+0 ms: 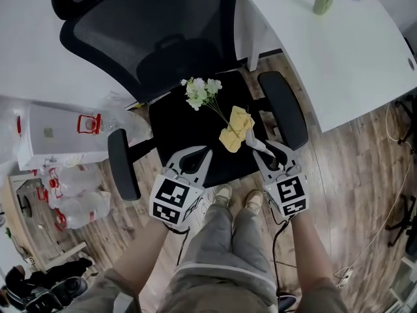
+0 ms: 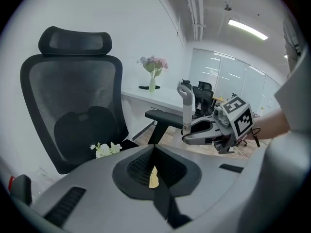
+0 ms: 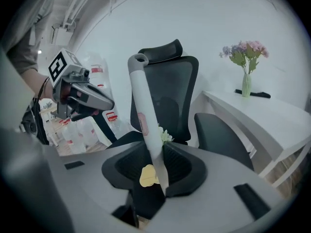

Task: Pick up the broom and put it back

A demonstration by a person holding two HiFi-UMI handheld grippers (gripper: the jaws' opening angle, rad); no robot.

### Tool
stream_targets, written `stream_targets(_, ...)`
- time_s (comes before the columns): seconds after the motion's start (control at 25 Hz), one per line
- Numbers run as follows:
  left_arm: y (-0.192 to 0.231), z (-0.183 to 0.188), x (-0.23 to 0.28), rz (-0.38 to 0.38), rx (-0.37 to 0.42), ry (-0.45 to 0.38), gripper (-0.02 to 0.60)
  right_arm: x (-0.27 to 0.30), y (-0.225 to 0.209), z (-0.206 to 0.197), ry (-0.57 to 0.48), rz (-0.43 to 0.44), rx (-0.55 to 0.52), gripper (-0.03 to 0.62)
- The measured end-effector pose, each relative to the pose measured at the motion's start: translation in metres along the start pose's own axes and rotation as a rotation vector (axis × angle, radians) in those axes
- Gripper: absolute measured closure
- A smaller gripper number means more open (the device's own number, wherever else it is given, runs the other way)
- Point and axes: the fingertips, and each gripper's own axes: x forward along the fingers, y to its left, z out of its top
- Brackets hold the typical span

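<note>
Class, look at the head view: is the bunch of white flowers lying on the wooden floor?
No, the white flowers lie on the chair's black seat.

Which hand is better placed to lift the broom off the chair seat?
Right: the right tool grips the broom by its grey handle. The left tool is shut and empty, apart from the broom.

Not one word or number is legible from here. The cubes on the left claw and the right claw, just in front of the chair, carry black-and-white square marker patterns, not letters. The broom handle bears a small pinkish oval label, its print blurred. Left of the chair, a white box and clear plastic packs show red labels, too small to read.
</note>
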Motion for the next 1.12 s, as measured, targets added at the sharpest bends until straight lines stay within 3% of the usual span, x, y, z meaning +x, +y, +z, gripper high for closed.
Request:
stream_targets(0.24, -0.015, 0.023, -0.011, -0.019, 0.031, -0.037, 0.567, -0.050, -0.011, 0.005, -0.015, -0.136, -0.019, 0.477)
stream_targets(0.48, -0.042, 0.062, -0.035, -0.054, 0.079, -0.063, 0.568, -0.125, -0.038, -0.006, -0.029, -0.323, 0.162, 0.482)
stream_targets(0.6, -0.056, 0.086, -0.052, -0.068, 0.107, -0.088, 0.567, -0.163, -0.042, -0.002, -0.066, -0.372, 0.220, 0.482)
stream_targets(1.12, -0.102, 0.188, -0.108, -0.104, 0.203, -0.216, 0.567, -0.284, -0.046, 0.147, -0.283, -0.449, 0.130, 0.484)
